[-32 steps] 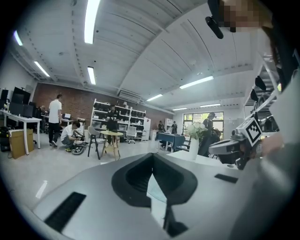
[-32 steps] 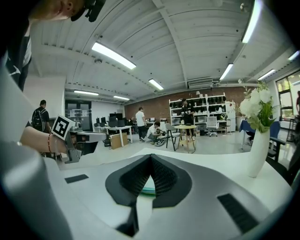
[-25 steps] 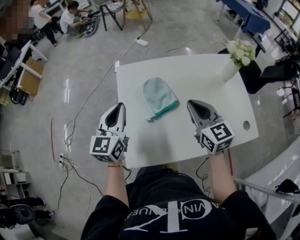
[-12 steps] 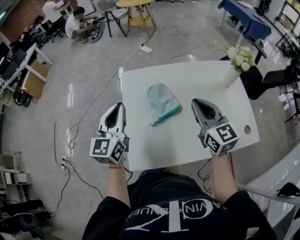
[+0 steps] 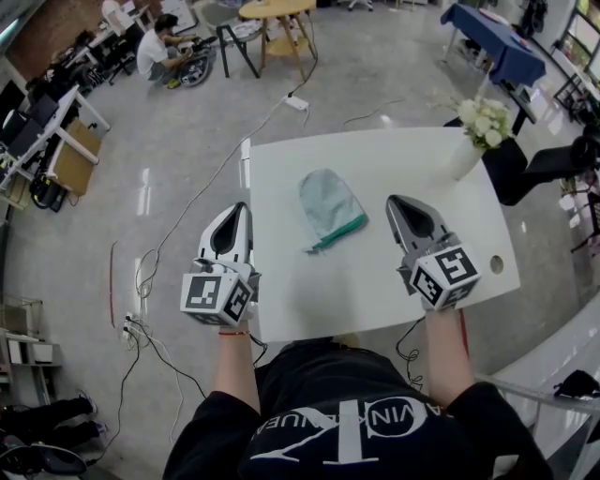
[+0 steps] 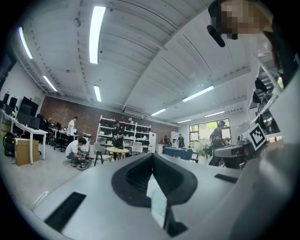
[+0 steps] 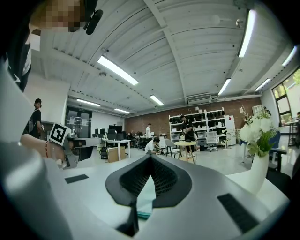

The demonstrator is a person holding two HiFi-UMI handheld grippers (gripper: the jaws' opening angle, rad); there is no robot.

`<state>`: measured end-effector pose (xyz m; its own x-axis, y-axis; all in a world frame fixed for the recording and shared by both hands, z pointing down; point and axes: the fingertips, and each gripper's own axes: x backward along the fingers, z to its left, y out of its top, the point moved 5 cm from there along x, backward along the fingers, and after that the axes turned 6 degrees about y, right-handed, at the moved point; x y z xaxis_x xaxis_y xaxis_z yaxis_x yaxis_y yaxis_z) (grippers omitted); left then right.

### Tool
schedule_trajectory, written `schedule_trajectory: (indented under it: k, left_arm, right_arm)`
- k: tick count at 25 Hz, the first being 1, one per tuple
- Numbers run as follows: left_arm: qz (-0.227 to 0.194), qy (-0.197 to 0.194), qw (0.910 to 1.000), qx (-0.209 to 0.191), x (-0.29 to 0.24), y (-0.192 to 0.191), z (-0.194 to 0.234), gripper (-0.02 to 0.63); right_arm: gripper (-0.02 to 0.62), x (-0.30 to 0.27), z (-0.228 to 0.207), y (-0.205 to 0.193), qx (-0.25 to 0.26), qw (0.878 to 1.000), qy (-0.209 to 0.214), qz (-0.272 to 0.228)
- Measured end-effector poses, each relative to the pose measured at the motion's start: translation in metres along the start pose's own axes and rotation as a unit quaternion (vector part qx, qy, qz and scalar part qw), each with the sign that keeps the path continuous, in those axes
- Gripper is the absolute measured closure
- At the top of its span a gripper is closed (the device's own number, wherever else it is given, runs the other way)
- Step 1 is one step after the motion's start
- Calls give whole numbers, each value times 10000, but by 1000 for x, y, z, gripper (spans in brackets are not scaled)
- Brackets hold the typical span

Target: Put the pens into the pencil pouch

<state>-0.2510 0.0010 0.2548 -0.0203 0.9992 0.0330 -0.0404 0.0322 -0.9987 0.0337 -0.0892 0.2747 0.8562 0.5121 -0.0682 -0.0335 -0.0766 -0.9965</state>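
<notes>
Left gripper view is showing the left tool (image 6: 152, 158) with its two jaws pressed together at the tips and nothing pinched between them. The right gripper view is showing the right tool (image 7: 150, 158) the same way, jaws pressed together on nothing, with a sliver of pale teal showing through the gap beneath the tips. In the head view the person is holding both tools out in front. The left tool (image 5: 241, 210) is lining up with the left edge of the white tabletop (image 5: 403, 159), and the right tool (image 5: 395, 201) is hanging over its right half. The pencil pouch (image 5: 326, 204) is lying flat on the tabletop between the two tools and touching neither, a pale grey-green bag with its teal zip edge (image 5: 341, 232) turned toward the person. A white vase (image 5: 463, 157) of white flowers (image 5: 484, 118) is standing at the far right corner, well apart from the pouch, and a small round hole (image 5: 497, 264) is showing near the right edge. Cables (image 5: 150, 281) are trailing across the grey floor (image 5: 178, 141) on the left. Farther off, people (image 5: 155, 49) are sitting low near a round wooden table (image 5: 274, 9).
</notes>
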Motion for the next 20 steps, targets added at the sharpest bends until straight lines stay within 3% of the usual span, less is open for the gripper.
schedule_trajectory:
  k: [20]
  left_arm:
    - [-37,114,9999,-34,2,4,4,603]
  right_arm:
    - [586,1,0,0,-18,9999,67,-98]
